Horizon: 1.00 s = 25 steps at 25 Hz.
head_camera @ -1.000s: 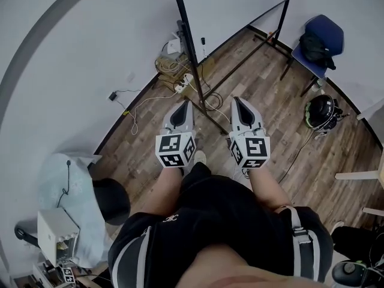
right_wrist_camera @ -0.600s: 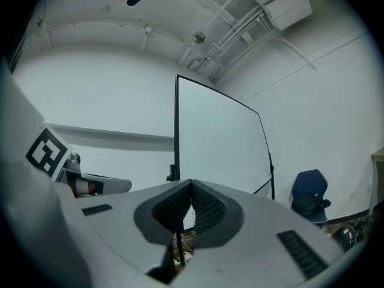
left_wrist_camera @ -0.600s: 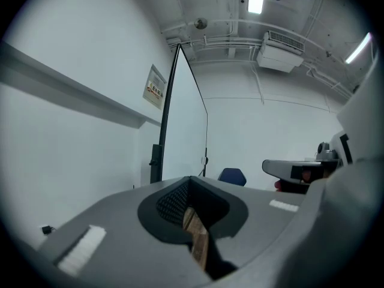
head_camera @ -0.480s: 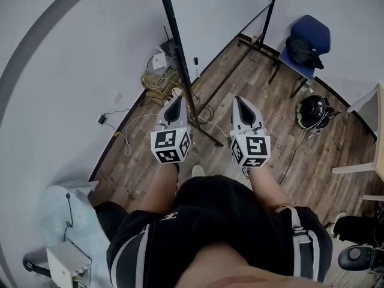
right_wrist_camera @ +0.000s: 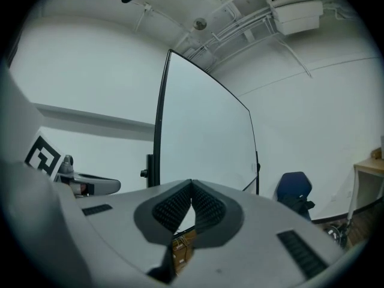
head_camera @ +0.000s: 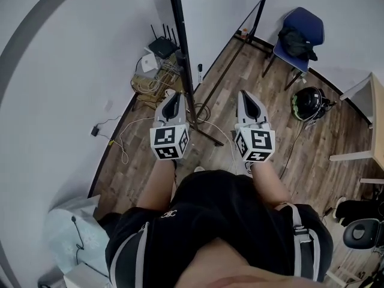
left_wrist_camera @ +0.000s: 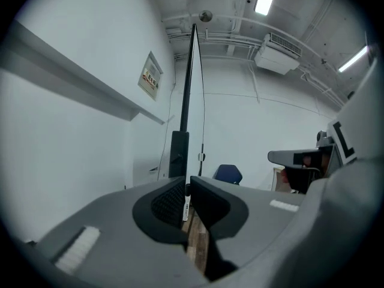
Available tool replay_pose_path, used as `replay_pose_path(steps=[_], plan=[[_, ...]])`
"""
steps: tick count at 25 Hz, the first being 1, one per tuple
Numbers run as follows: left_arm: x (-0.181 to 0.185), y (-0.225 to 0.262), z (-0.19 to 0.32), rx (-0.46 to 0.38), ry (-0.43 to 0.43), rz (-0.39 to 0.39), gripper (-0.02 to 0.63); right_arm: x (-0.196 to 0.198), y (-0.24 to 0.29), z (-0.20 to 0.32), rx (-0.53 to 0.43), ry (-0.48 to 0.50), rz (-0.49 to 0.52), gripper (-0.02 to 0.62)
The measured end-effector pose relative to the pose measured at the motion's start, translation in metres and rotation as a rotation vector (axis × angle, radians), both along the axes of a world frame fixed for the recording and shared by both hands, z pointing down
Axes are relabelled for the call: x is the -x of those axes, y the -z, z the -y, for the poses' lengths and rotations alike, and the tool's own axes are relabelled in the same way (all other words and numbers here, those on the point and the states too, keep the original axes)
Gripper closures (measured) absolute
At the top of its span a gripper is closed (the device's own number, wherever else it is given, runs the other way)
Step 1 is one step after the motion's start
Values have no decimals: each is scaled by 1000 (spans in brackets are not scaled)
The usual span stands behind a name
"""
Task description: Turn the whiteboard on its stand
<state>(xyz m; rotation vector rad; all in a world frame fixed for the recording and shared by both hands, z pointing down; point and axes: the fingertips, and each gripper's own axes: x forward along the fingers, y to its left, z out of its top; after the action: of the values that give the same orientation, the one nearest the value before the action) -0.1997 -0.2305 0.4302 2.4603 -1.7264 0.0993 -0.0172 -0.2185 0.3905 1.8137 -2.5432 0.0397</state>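
The whiteboard [right_wrist_camera: 204, 131] stands upright in its black frame, its broad white face filling the right gripper view. In the left gripper view I see the whiteboard [left_wrist_camera: 191, 83] almost edge-on, with the stand's post [left_wrist_camera: 179, 155] below it. From above, the black frame edge [head_camera: 179, 41] rises just ahead of my left gripper [head_camera: 173, 96], and the stand's foot [head_camera: 204, 131] runs across the floor between both grippers. My left gripper [left_wrist_camera: 187, 188] is shut and empty. My right gripper [head_camera: 245, 95] is also shut, its ribbed pads [right_wrist_camera: 207, 209] meeting at the tip, holding nothing. Neither touches the board.
A router [head_camera: 159, 45] and tangled cables lie by the wall at the left. A blue chair [head_camera: 300, 32] with a black bag and a helmet [head_camera: 309, 104] are at the right, beside a table corner [head_camera: 369, 95]. A marker [head_camera: 200, 71] lies on the wooden floor.
My view has shifted along the wall: the router has come into sight and the chair and helmet sit higher. Both grippers stay side by side, shut, the left a little farther left.
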Motion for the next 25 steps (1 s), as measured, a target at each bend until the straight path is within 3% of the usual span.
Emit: replay_pose_path(steps=[5, 9, 14, 25], plan=[[8, -25, 22, 45, -31, -8, 588, 11, -19, 7, 53, -17, -16, 589], [6, -30, 34, 44, -58, 7, 491, 15, -25, 18, 59, 5, -28, 589], [-2, -31, 55, 36, -70, 77, 448, 10, -11, 30, 27, 21, -12, 590], [-6, -25, 83, 18, -38, 104, 416, -37, -14, 47, 40, -3, 25, 589]])
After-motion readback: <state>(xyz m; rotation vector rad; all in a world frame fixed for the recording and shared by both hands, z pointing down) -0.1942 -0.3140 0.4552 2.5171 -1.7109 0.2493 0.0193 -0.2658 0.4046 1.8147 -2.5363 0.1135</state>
